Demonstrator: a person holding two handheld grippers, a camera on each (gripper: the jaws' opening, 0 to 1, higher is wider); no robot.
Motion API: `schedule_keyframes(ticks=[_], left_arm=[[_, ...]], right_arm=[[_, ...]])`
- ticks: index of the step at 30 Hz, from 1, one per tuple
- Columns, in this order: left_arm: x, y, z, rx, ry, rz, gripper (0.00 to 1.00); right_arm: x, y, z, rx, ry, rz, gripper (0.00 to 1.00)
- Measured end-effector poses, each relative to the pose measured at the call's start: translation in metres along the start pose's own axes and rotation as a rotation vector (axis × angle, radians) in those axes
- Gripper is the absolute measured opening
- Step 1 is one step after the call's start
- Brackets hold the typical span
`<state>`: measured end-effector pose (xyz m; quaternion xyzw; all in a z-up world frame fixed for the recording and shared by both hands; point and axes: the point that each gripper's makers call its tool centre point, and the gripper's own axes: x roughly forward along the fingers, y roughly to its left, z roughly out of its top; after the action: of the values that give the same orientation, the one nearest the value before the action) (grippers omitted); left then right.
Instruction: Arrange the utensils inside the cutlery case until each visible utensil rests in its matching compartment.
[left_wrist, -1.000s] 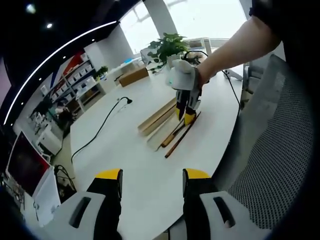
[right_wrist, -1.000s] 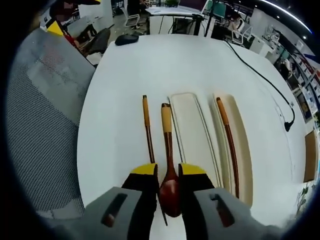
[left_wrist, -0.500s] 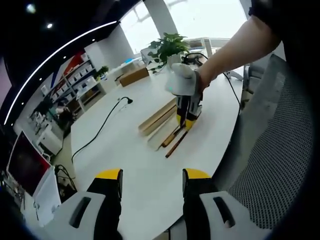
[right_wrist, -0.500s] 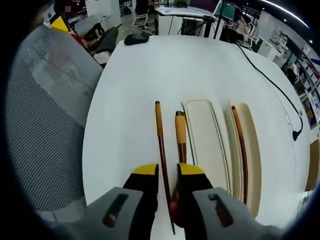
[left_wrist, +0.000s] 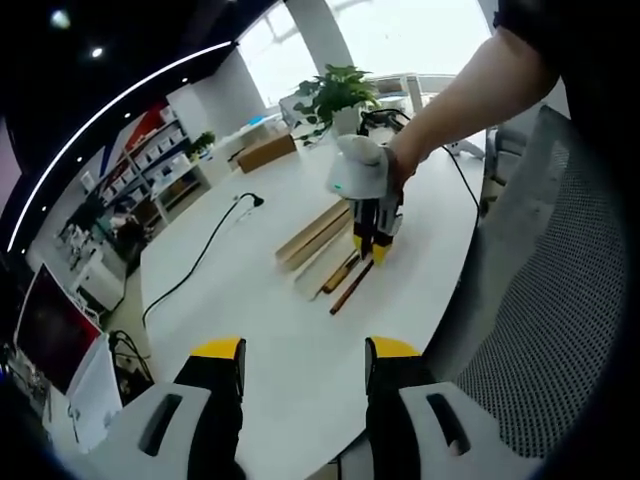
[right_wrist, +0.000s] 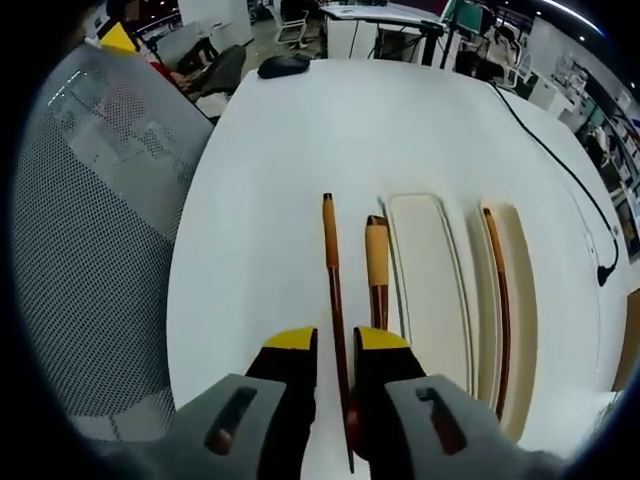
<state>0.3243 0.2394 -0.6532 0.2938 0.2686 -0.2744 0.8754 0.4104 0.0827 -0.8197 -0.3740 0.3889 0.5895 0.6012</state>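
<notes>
Fingers of right gripper (right_wrist: 335, 345) clenched around chopstick (right_wrist: 333, 290) on surface (right_wrist: 260, 200); left gripper (left_wrist: 303, 350) released, idle. Step: grasp. Next: lift into case (right_wrist: 425, 290).

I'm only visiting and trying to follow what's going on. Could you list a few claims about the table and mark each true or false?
1. The case has an empty tray. True.
2. One chopstick lies in the far tray. True.
3. The right gripper hangs wide open over the case. False: its jaws are nearly shut around another chopstick, beside the case.
4. The spoon lies in the case. False: it lies on the table.
5. The left gripper holds a utensil. False: it is open and empty.
</notes>
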Motion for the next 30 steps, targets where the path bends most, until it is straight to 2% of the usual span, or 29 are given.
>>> schedule_keyframes(ticks=[24,27,30], left_arm=[[-0.0008,-0.0009,0.0010,0.004,0.000,0.001,0.49],[-0.0020,0.0007,0.0042,0.003,-0.017,0.008,0.48],[-0.0003,-0.0010,0.0003,0.011,0.004,0.000,0.48]], right_arm=[[0.0076,0.0006,-0.0064,-0.021,0.048,0.022,0.11],[0.0073,0.0014,-0.0066,-0.020,0.052,0.030,0.12],[0.0072,0.0014,-0.0066,-0.025,0.058,0.033,0.12]])
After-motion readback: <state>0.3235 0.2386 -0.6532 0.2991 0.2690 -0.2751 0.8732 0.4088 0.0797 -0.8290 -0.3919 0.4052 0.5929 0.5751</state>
